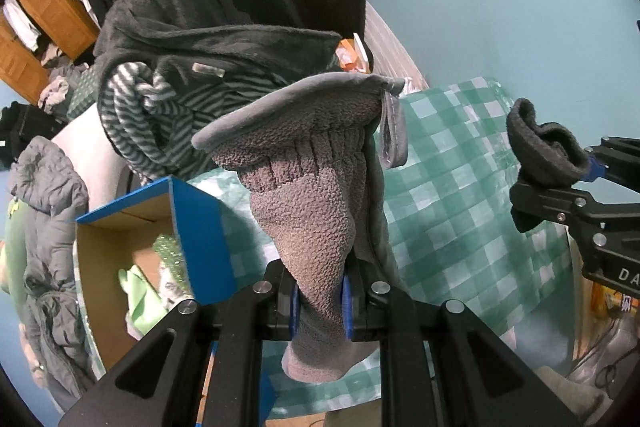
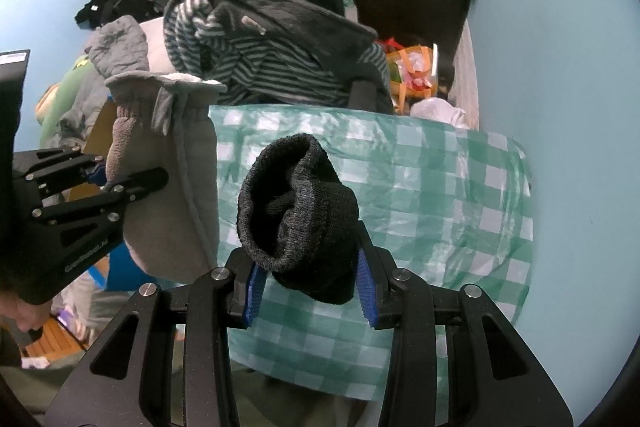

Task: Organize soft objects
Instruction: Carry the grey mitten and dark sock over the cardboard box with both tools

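Observation:
My left gripper is shut on a grey fleece mitten, which stands up from the jaws with its cuff spread wide above the table. The same mitten shows at the left of the right wrist view, held by the left gripper. My right gripper is shut on a rolled dark grey sock, lifted over the green checked tablecloth. In the left wrist view the right gripper sits at the right edge with the sock.
A blue cardboard box with green soft items inside stands left of the table. Behind the table a chair carries a dark fleece robe and a striped garment. A grey puffer jacket lies at the left. Bags sit by the wall.

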A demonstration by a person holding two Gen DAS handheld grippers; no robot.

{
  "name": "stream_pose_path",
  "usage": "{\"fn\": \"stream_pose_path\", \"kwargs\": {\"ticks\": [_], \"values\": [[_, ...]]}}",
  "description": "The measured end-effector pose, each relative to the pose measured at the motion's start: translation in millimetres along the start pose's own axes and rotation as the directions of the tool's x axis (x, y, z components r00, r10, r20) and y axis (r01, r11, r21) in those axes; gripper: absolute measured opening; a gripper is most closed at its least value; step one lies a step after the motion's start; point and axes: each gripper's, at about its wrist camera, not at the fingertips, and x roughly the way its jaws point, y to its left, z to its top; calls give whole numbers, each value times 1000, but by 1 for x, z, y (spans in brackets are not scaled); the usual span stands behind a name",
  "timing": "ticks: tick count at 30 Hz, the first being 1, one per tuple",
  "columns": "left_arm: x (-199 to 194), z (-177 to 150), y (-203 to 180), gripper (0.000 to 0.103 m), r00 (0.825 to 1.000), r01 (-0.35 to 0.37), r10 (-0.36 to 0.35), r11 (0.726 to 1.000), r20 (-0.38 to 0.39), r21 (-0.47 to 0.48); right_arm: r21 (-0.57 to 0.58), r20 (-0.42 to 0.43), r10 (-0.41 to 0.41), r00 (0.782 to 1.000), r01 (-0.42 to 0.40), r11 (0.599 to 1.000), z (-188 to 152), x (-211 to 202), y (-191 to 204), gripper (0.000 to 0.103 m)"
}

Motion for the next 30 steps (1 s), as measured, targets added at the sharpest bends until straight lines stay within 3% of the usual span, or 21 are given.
{"fn": "stream_pose_path", "kwargs": {"ticks": [13, 30], "values": [[-36, -25, 54, 16, 998, -35, 37, 998, 47, -44, -51, 26, 32, 999, -31, 998, 18, -1, 52, 39], [-79, -64, 132, 16, 995, -46, 59, 985, 77, -168, -171, 38, 98, 994, -90, 981, 48, 5, 137, 39]]}}
